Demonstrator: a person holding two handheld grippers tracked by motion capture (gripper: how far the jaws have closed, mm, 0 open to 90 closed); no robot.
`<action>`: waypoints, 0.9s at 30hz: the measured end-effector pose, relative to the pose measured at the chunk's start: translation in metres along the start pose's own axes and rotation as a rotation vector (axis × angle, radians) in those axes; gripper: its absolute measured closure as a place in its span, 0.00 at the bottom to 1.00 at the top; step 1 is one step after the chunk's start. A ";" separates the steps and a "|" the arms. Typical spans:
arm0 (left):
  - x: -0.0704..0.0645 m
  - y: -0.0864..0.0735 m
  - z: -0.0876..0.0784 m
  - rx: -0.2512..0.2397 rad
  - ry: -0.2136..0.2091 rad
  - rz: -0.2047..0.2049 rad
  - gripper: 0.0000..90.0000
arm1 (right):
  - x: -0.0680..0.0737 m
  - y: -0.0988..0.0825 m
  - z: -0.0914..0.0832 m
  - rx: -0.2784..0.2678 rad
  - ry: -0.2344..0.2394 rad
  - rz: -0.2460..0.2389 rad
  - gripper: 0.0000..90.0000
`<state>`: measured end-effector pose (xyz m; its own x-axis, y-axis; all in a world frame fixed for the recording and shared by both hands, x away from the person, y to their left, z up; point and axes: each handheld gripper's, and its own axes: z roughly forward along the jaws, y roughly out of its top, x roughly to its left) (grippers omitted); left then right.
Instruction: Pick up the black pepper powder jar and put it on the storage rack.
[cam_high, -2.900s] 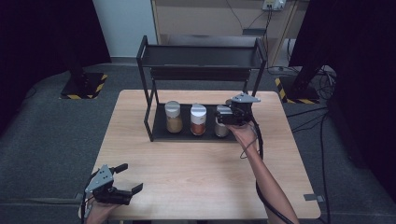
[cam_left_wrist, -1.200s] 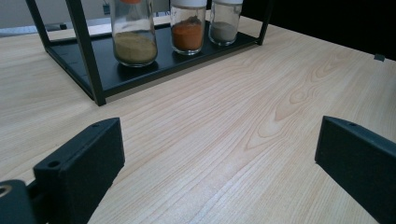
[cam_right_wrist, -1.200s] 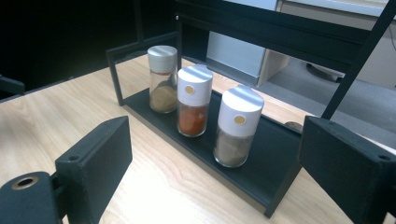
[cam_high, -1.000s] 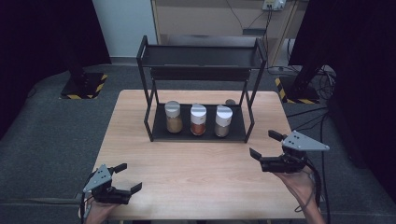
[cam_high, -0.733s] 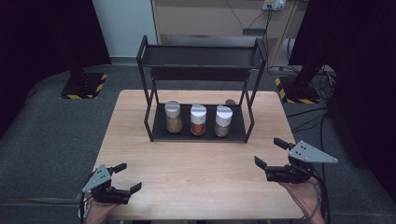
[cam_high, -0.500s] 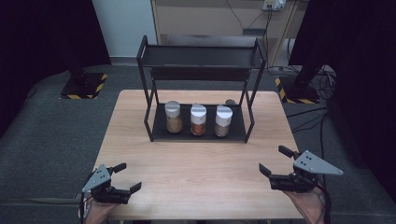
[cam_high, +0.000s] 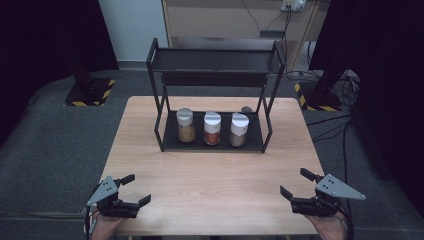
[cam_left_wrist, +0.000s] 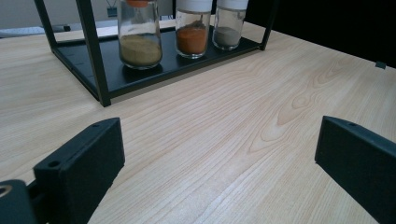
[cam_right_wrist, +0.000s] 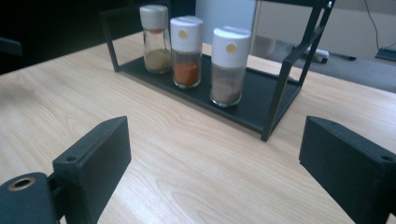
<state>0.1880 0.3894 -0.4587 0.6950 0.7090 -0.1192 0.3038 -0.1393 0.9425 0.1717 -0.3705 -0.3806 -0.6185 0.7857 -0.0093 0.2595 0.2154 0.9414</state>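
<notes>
The right gripper (cam_high: 299, 191) sits low at the near right edge of the table (cam_high: 220, 180), jaws spread wide and holding nothing; the left gripper (cam_high: 134, 192) mirrors it at the near left corner, equally wide and empty. Both rest well apart from the rack (cam_high: 214, 95), which suggests the work of stocking it is finished or close to it: three jars stand in a row on the bottom shelf and nothing loose lies on the wood in front of them. The upper shelf looks bare, so if more jars were meant for it, that part is undone. A small dark object (cam_high: 246, 109) lies on the table behind the rack; I cannot tell what it is.

The rack is a black metal frame with two tiers, set at the far middle of the table. The jars are clear glass with white caps. The rightmost jar (cam_right_wrist: 227, 65) holds a grey-brown powder, the middle jar (cam_right_wrist: 186, 45) a bright orange one, and the left jar (cam_right_wrist: 155, 38) a yellowish one. All three stand upright, just beside one another without touching.
</notes>
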 end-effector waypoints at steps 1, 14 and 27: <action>0.000 0.000 0.000 0.000 0.000 -0.001 0.01 | 0.000 -0.002 0.001 0.003 0.001 0.001 0.10; 0.000 -0.001 0.000 -0.005 -0.002 -0.001 0.01 | -0.004 -0.025 0.012 0.020 0.013 0.034 0.10; 0.001 -0.001 0.000 -0.008 -0.005 0.000 0.01 | -0.006 -0.028 0.018 0.046 0.026 0.037 0.10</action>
<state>0.1881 0.3899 -0.4593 0.6985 0.7053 -0.1211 0.2988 -0.1337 0.9449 0.1813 -0.3705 -0.4134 -0.6263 0.7788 0.0346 0.3159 0.2130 0.9246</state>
